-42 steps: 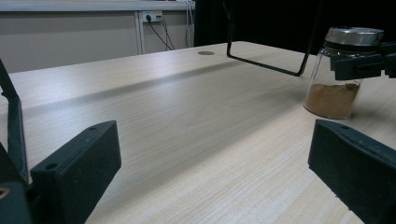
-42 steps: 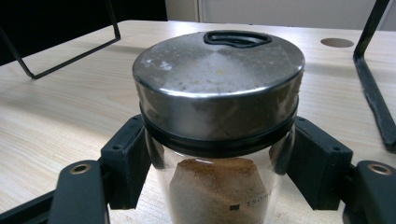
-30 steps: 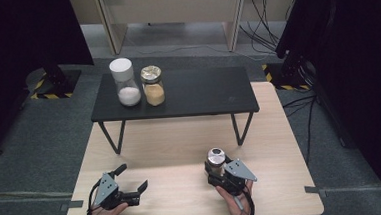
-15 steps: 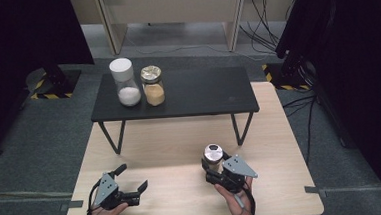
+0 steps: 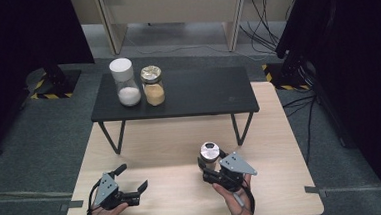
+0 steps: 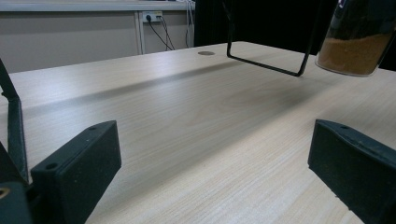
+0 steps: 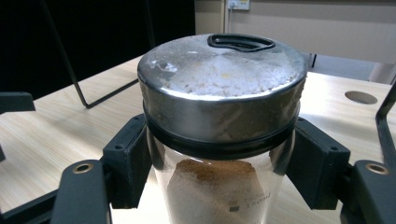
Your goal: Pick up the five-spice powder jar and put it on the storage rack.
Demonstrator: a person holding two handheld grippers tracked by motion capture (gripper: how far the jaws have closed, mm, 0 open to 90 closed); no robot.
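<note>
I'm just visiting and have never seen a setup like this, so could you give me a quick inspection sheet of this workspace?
Surface: light wooden table, with a low black shelf standing across its far part.
Job's things: glass jar of brown powder with a metal lid, held off the table.
Clutter: two more jars on the shelf, one white-lidded with white powder, one with tan powder.
Grippers: right hand-held gripper shut on the jar just under its lid; left hand-held gripper open, nothing between its jaws, low over the table.
Cables: one trails from each gripper; more lie on the floor at the far right.
Surroundings: grey carpet, dark curtains at both sides, wall sockets behind.
</note>
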